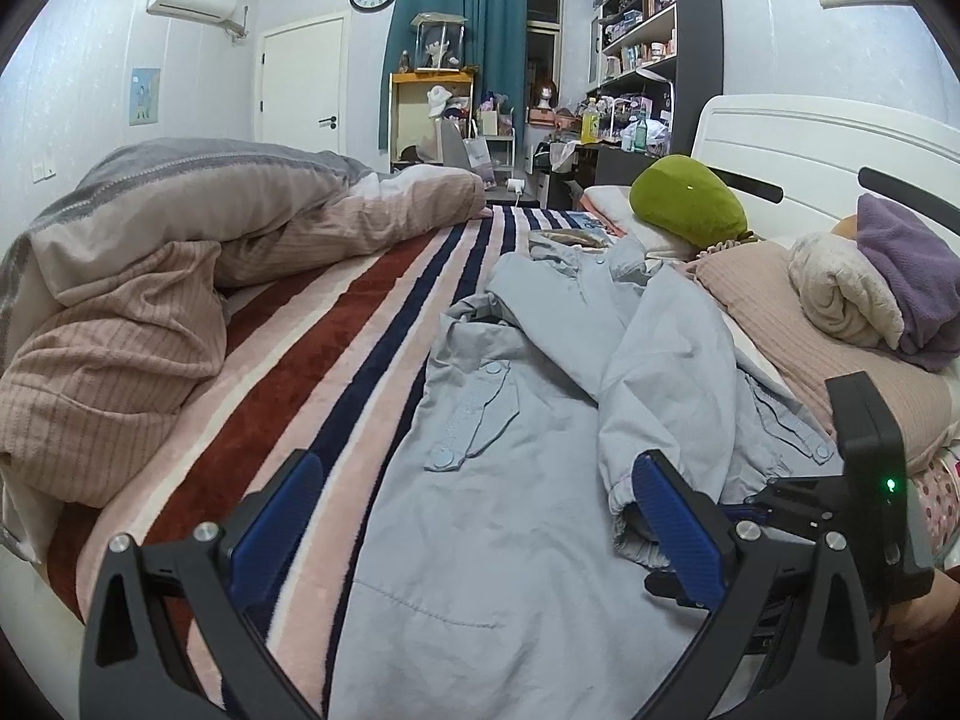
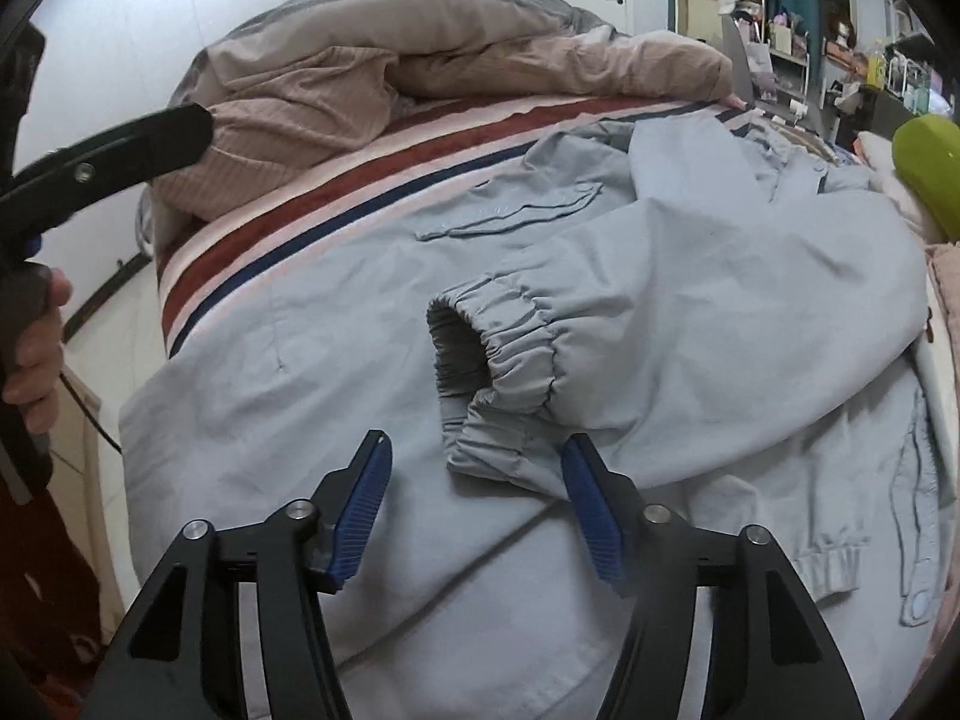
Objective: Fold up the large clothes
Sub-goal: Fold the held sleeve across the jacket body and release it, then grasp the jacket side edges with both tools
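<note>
A large light-blue jacket [image 1: 516, 480] lies spread on the striped bed blanket [image 1: 336, 312], front up. One sleeve is folded across its body, and the elastic cuff [image 2: 498, 360] rests near the middle. My left gripper [image 1: 474, 480] is open over the jacket's lower part, holding nothing. My right gripper [image 2: 474, 468] is open just short of the cuff, and the cuff's lower edge lies between its blue pads [image 2: 591, 516]. The right gripper also shows at the right edge of the left wrist view [image 1: 864, 480]. The jacket [image 2: 660, 276] fills most of the right wrist view.
A bunched pink and grey duvet [image 1: 150, 276] lies along the bed's left side. A green plush [image 1: 690, 204], pillows and rolled purple and cream blankets [image 1: 870, 288] sit by the white headboard [image 1: 828, 144]. Shelves and a cluttered desk [image 1: 636, 60] stand beyond the bed.
</note>
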`<state>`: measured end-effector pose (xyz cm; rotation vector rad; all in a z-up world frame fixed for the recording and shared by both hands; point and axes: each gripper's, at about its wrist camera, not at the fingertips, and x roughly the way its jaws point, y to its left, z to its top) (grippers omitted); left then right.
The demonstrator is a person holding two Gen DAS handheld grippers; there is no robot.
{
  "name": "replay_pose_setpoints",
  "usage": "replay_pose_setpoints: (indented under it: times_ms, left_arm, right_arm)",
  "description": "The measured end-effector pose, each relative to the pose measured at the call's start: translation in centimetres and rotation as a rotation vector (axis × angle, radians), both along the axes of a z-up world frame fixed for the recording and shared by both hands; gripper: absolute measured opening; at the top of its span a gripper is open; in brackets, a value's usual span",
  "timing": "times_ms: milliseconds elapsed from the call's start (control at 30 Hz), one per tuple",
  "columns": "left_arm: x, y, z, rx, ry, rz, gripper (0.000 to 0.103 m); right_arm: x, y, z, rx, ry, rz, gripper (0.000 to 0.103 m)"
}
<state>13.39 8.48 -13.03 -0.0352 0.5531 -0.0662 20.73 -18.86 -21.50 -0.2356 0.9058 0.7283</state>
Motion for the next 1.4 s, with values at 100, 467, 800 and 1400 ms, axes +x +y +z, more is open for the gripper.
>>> replay_pose_setpoints:
  times_ms: [100,467,800,1400]
  left_arm:
    - [-0.5,0.0,0.5,0.007,-0.009,-0.004,0.102]
    - [-2.8,1.9,0.7,0.023,-0.017,0.012,0.102]
    - [-2.7,6.8,-4.4,-0.173,0.119,0.028,0.099]
    - [-0.7,6.2,-12.4,-0.265,0.304,-0.058,0.064]
  right_arm:
    - [0.2,-0.5,0.4,0.037,0.021,-0.018,0.057]
    - [-5.6,-7.3,6.2,0.157,-0.099,-0.113,0.06]
    - [-10.8,-20.1,4.7,0.178,-0.102,-0.428,0.064]
    - [-15.2,-25.7,-2.8,0.279,0.077,-0.529,0.055]
